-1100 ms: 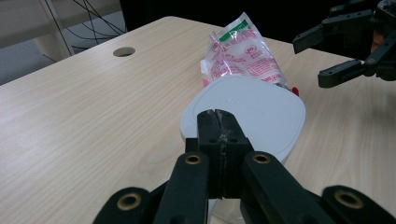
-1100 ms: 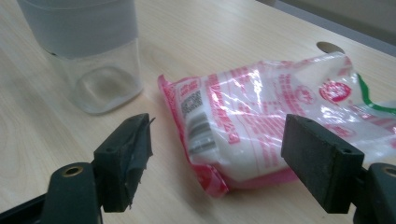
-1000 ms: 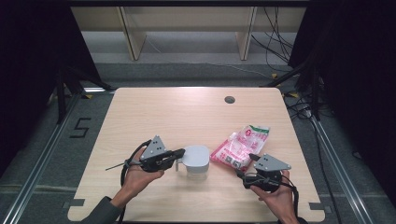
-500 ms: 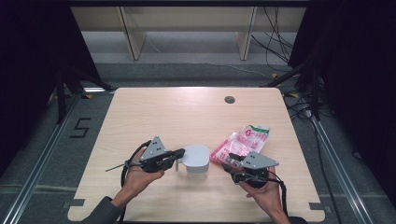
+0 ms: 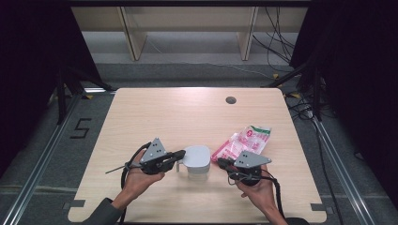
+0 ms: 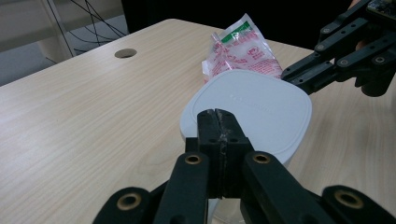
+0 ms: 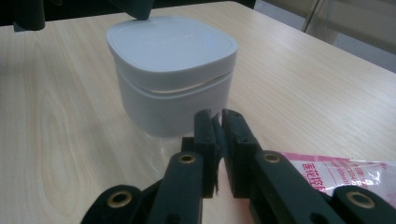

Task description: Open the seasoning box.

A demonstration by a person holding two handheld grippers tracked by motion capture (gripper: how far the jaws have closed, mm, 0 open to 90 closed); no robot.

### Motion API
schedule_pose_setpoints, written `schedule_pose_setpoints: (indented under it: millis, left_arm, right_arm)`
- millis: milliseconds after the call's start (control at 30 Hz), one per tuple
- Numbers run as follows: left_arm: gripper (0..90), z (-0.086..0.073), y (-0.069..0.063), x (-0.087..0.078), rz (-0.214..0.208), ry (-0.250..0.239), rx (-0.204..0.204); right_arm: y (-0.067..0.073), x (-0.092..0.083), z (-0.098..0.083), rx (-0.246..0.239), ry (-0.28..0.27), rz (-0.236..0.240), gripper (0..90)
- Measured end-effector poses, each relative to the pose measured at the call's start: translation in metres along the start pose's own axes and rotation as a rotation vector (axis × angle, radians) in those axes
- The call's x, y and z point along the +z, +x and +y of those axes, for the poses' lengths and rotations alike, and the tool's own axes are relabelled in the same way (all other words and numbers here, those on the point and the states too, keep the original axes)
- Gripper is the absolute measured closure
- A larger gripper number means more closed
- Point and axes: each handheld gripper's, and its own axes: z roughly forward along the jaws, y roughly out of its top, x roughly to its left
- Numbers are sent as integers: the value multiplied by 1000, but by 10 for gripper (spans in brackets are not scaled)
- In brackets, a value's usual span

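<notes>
The white, rounded-square plastic container with its lid (image 5: 197,161) sits near the table's front edge, between both tools — touching the closed, empty left gripper (image 5: 179,156) at its 9 o'clock, with the right gripper (image 5: 221,163) just off at 3 o'clock. That right gripper has just been closing, nothing between its jaws, and has slid leftward from beside the pink-and-white plastic packet (image 5: 244,142) — the left one has not budged.

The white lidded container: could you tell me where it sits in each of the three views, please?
High view: the white lidded container is low centre, between the two grippers.
Left gripper view: centre, just beyond the shut jaws.
Right gripper view: upper centre-left, beyond the jaws.
Shared landmark: the pink packet, lying beside it.
</notes>
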Motion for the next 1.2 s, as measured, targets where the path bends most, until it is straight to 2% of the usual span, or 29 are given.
schedule_pose_setpoints:
  millis: [33, 67, 233, 267, 367, 433, 467, 533, 567, 600, 633, 667, 700, 767, 800, 933, 1000, 1100, 1133, 1200]
  left_arm:
    - [892, 0, 0, 0, 0, -3, 2]
    - [892, -1, 0, 0, 1, -6, 2]
    - [892, -1, 1, -1, -7, -8, 9]
    - [892, -2, 1, -1, -3, -10, -6]
    - [892, -2, 1, -1, 1, -6, -4]
    - [892, -2, 0, -1, -1, -8, -22]
    - [892, -2, 1, -1, -5, -13, -13]
    - [892, -3, 3, -1, -13, -14, 7]
    - [892, -2, 3, -1, -12, -13, 4]
    - [892, -3, 1, -1, -8, -11, -23]
    - [892, -3, 1, -1, -3, -12, -28]
    - [892, -3, 3, -2, 1, -9, -7]
    - [892, -3, 4, -2, 2, -5, 5]
    - [892, -4, 3, -2, -4, -11, -4]
    - [892, -5, 1, -2, -1, -13, -27]
    - [890, -5, 5, -3, -6, -8, 7]
    - [885, -6, 3, -3, 4, -6, -24]
    - [883, -6, 4, -3, 1, -10, -13]
    - [884, -6, 4, -3, 2, -9, -12]
    - [883, -6, 4, -3, 0, -7, -12]
  right_arm:
    - [2, 0, 0, 11, 8, 3, 868]
    - [1, 1, 1, -5, 2, 18, 873]
    - [3, 3, 2, -1, 4, 24, 899]
    - [3, 4, 2, -7, 7, 31, 900]
    - [3, 5, 3, -16, 3, 34, 900]
    - [4, 5, 4, -18, -3, 34, 900]
    - [6, 5, 4, 5, 0, 29, 900]
    - [6, 5, 6, -20, -3, 36, 900]
    - [6, 6, 7, -22, -9, 38, 900]
    - [6, 5, 8, -22, -5, 39, 900]
    - [9, 6, 9, -8, -11, 36, 900]
    - [9, 6, 10, -7, -9, 33, 900]
    - [8, 7, 11, -27, -15, 35, 900]
    - [10, 6, 11, -17, -10, 29, 900]
    - [9, 7, 12, -30, -10, 40, 900]
    - [12, 7, 15, -39, -28, 38, 900]
    - [13, 7, 17, -39, -38, 40, 900]
    - [15, 7, 21, -45, -46, 41, 900]
    - [17, 6, 21, -26, -50, 32, 900]
    - [16, 7, 24, -50, -52, 44, 900]
